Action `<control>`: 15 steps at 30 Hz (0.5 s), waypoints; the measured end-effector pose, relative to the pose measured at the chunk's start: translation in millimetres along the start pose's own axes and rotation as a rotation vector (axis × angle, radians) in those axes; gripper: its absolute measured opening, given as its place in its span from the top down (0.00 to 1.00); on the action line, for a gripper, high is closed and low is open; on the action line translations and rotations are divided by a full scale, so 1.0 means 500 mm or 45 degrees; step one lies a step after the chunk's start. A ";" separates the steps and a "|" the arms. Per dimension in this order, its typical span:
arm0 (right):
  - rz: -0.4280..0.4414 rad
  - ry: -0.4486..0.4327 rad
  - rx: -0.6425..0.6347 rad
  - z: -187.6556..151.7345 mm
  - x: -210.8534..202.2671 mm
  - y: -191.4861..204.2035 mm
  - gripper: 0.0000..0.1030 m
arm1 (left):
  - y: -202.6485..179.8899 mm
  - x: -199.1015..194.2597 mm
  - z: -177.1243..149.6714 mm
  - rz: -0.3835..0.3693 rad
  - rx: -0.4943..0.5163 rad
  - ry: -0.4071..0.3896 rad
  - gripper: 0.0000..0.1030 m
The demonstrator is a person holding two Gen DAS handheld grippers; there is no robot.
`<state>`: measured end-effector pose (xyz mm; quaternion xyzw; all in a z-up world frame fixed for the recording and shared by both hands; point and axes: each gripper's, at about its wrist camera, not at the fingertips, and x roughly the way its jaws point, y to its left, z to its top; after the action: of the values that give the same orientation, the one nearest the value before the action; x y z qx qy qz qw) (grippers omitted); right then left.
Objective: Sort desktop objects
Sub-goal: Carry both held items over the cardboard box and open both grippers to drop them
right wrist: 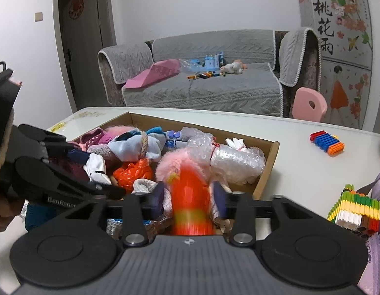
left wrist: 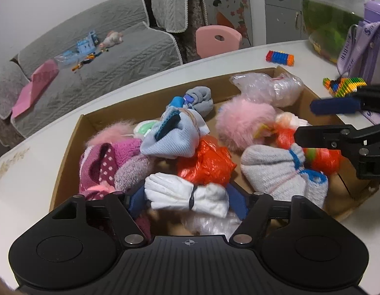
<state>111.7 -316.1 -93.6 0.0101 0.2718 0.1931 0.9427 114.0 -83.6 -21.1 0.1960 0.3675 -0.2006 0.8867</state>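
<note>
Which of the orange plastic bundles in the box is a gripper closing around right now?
The long orange bundle with a yellow-green band, between the right gripper fingers. The crumpled orange one lies free mid-box.

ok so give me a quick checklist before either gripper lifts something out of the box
1. Left gripper around the white tied bundle: ok, a finger on each side; firm contact cannot tell.
2. Right gripper around the orange bundle: ok, bundle sits between the fingers; squeeze cannot tell, picture is blurred.
3. Grippers apart from each other: ok, a gap shows in both views.
4. Neighbours snagging: not ok, the grey sock bundle presses against the orange one.
5. Cardboard box flat on the white table: ok.
6. Drop spot outside the box: cannot tell, none marked.
</note>
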 end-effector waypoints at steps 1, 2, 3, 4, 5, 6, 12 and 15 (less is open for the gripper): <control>-0.006 -0.003 -0.004 0.000 -0.002 -0.001 0.46 | 0.000 -0.003 -0.002 -0.008 -0.004 -0.004 0.22; -0.005 -0.005 -0.004 0.002 -0.001 0.000 0.46 | 0.000 -0.006 -0.005 -0.016 -0.008 -0.009 0.19; -0.003 -0.010 -0.005 0.002 -0.002 0.000 0.46 | 0.001 -0.011 -0.006 -0.020 -0.011 -0.014 0.19; -0.005 -0.017 -0.009 0.003 -0.005 0.001 0.46 | 0.001 -0.017 -0.006 -0.019 -0.017 -0.021 0.19; -0.005 -0.027 -0.010 0.005 -0.008 0.000 0.46 | 0.002 -0.026 -0.007 -0.022 -0.024 -0.030 0.18; -0.001 -0.036 -0.008 0.006 -0.012 -0.001 0.46 | 0.004 -0.039 -0.008 -0.025 -0.030 -0.045 0.16; -0.007 -0.092 -0.027 0.007 -0.037 -0.004 0.43 | 0.017 -0.134 -0.031 -0.002 -0.044 -0.153 0.11; -0.006 -0.114 -0.025 0.003 -0.050 -0.007 0.42 | 0.025 -0.178 -0.046 -0.001 -0.064 -0.202 0.05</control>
<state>94.6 -328.4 -79.9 0.0089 0.2276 0.1930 0.9544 49.3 -42.5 31.5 0.1569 0.3013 -0.2065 0.9176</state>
